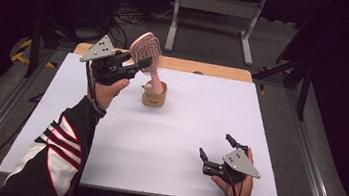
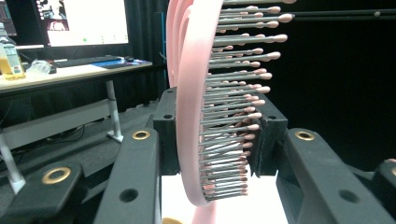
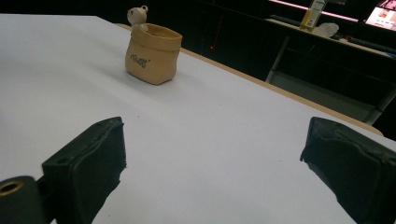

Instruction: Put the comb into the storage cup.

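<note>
The room is dark all round, with cables on the floor and the legs of a grey desk behind; in the middle stands a white table [image 1: 172, 143] with a strip of bare wood along its far edge. Toward the far side of the table sits a small tan cup [image 1: 154, 94], shaped like a little sack, with a tiny bear figure on its rim and dark lettering on its side. The left gripper [image 1: 140, 64] is raised above the table just left of the cup, and its jaws are clamped on the head of a pink hairbrush [image 1: 147, 50]; in the left gripper view the brush [image 2: 196, 116] stands upright between the two pads, its frame against one pad and its pink-tipped bristles pressed toward the other. From above, the brush's handle points down into the cup's mouth; whether it touches the cup I cannot tell. The right gripper [image 1: 215, 151] rests low near the table's near right corner, well apart from the cup; its jaws are spread wide with nothing between them but bare tabletop.
</note>
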A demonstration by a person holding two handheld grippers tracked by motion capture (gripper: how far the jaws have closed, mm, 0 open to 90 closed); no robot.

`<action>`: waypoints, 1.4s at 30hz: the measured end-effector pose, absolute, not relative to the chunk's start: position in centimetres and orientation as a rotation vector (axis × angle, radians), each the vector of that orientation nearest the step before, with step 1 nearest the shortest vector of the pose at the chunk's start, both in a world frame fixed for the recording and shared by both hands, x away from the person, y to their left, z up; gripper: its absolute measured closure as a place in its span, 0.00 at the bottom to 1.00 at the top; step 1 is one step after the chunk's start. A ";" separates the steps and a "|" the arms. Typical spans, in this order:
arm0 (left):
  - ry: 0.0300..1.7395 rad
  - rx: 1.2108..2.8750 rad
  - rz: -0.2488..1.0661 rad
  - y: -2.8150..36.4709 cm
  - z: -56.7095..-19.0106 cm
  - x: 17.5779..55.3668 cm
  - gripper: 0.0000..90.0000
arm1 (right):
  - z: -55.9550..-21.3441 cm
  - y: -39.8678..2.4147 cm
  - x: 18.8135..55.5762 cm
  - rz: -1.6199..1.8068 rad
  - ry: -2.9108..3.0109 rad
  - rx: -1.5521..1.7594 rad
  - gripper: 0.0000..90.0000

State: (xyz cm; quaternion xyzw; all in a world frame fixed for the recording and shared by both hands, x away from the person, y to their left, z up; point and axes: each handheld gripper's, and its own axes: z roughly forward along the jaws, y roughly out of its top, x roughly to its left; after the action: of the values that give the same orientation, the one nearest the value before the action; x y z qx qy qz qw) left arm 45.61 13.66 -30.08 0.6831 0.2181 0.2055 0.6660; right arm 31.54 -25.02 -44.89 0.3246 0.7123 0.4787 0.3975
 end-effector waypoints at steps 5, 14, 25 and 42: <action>0.503 1.545 0.462 13.4 -29.9 46.1 0.70 | -44.9 -25.1 31.5 1.216 1.803 0.826 0.07; 0.523 1.551 0.462 12.9 -29.9 47.1 0.70 | -44.9 -25.1 31.5 1.221 1.804 0.830 0.07; 0.581 1.578 0.467 12.2 -30.8 49.1 0.70 | -44.9 -25.1 31.5 1.224 1.810 0.827 0.08; 0.669 1.601 0.438 11.8 -33.4 51.3 0.70 | -45.0 -24.9 31.6 1.221 1.828 0.820 0.08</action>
State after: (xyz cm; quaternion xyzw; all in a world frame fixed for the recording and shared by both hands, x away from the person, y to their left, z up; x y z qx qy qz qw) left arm 51.32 11.78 -33.41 0.6978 0.2918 0.1907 0.6258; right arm 31.59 -24.94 -45.00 0.3222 0.7183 0.4798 0.3873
